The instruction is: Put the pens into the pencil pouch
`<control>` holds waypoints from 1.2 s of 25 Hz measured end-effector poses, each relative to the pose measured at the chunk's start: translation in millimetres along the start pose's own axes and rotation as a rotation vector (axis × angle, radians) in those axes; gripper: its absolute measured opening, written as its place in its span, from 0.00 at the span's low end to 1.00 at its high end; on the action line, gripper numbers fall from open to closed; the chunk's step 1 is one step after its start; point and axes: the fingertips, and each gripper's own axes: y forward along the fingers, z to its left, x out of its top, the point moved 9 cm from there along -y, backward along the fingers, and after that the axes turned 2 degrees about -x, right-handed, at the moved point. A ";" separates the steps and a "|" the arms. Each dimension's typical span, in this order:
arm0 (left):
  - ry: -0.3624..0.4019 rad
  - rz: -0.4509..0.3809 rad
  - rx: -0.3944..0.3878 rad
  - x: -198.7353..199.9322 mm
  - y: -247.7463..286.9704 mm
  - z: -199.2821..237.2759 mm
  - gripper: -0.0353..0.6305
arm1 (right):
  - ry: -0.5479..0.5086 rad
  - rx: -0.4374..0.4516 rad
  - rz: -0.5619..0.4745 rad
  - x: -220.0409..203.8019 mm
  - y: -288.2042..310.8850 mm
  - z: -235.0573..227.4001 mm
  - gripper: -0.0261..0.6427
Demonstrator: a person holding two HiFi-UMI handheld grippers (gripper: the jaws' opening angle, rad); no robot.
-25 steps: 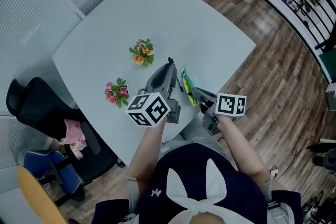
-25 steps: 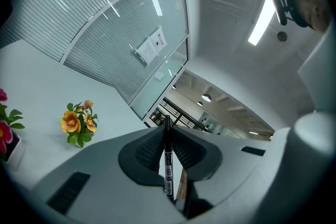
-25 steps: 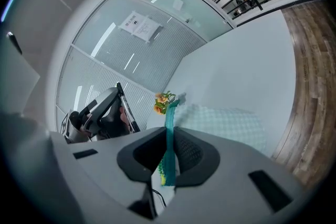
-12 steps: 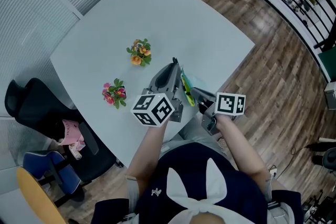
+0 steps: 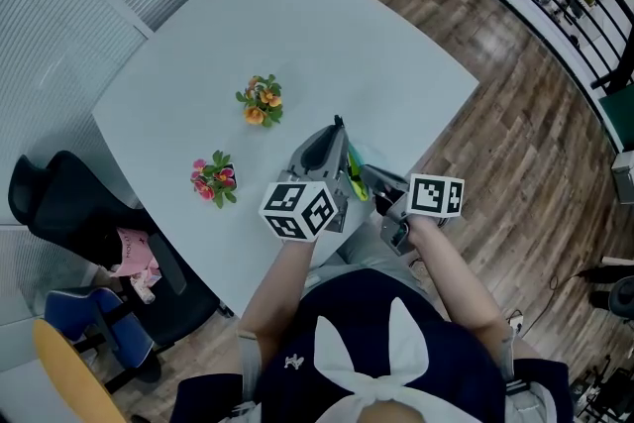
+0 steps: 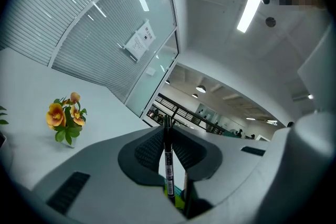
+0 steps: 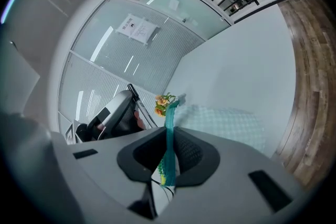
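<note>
Pen [image 6: 168, 165] stands upright in left claw [image 6: 167, 136], right claw [image 7: 169, 136] pinches pouch [image 7: 226, 122]

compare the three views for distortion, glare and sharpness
Head view: dim, bluish, evenly lit, with the pale grey table sharp and nearly shadowless. Left gripper view: heavy fisheye, black corners, glare from the ceiling strip light; the slim black pen is crisp. Right gripper view: same fisheye bending; the teal mesh pencil pouch looks soft close up.

Open tabletop [image 5: 347, 35] beyond orange posy [image 5: 260, 101]
</note>
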 end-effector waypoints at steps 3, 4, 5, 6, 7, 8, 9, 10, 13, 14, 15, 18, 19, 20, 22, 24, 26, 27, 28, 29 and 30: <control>0.018 0.025 0.007 -3.9 -1.4 0.0 0.14 | 0.005 -0.002 -0.002 1.2 -0.2 -1.0 0.11; 0.021 0.032 0.011 -5.3 -2.6 1.0 0.14 | 0.006 -0.002 -0.002 1.2 0.1 -1.0 0.11; 0.023 0.038 0.015 -6.7 -3.9 2.0 0.14 | 0.006 -0.002 -0.003 1.1 0.4 -1.0 0.11; 0.027 0.045 0.019 -7.9 -5.2 2.9 0.14 | 0.006 -0.003 -0.003 1.1 0.7 -0.8 0.11; 0.030 0.052 0.022 -9.0 -6.6 3.5 0.14 | 0.007 -0.003 -0.004 0.9 1.0 -0.6 0.11; 0.035 0.058 0.024 -10.0 -8.2 3.9 0.14 | 0.008 -0.004 -0.005 0.7 1.2 -0.5 0.11; 0.040 0.064 0.026 -11.1 -10.0 4.2 0.14 | 0.008 -0.004 -0.006 0.3 1.4 -0.5 0.11; 0.044 0.070 0.029 -12.2 -11.7 4.7 0.14 | 0.009 -0.004 -0.007 -0.1 1.5 -0.7 0.11; 0.054 0.088 0.038 -16.2 -16.0 7.1 0.14 | 0.013 -0.004 -0.012 -0.7 2.4 -1.3 0.11; 0.059 0.096 0.041 -17.5 -17.1 7.9 0.14 | 0.015 -0.004 -0.014 -0.4 2.8 -1.5 0.11; 0.065 0.105 0.043 -18.9 -18.2 8.2 0.14 | 0.016 -0.003 -0.016 0.1 3.0 -1.5 0.11; 0.084 0.128 0.046 -23.2 -21.5 7.7 0.14 | 0.019 -0.003 -0.018 0.5 2.6 -1.2 0.11; 0.088 0.134 0.048 -24.5 -22.4 7.8 0.14 | 0.019 -0.003 -0.018 0.4 2.6 -1.0 0.11; 0.091 0.141 0.049 -25.7 -23.2 8.1 0.14 | 0.019 -0.002 -0.019 0.1 2.8 -0.8 0.11; 0.100 0.157 0.051 -28.0 -24.3 8.6 0.14 | 0.021 -0.002 -0.019 -0.6 3.1 -0.6 0.11; 0.115 0.177 0.051 -30.4 -24.5 8.2 0.14 | 0.023 -0.001 -0.021 -0.8 3.1 -0.6 0.11; 0.126 0.198 0.051 -33.0 -24.2 7.9 0.14 | 0.025 -0.001 -0.022 -0.7 3.0 -0.7 0.11; 0.129 0.209 0.052 -34.3 -24.1 8.2 0.14 | 0.025 -0.001 -0.023 -0.7 3.2 -0.6 0.11; 0.132 0.220 0.053 -35.6 -24.1 8.6 0.14 | 0.025 -0.002 -0.022 -0.7 3.5 -0.4 0.11; 0.135 0.232 0.055 -36.9 -24.0 9.0 0.14 | 0.025 -0.002 -0.022 -0.7 3.8 -0.3 0.11; 0.137 0.244 0.056 -38.1 -23.8 9.4 0.14 | 0.024 -0.002 -0.021 -0.8 4.0 -0.2 0.11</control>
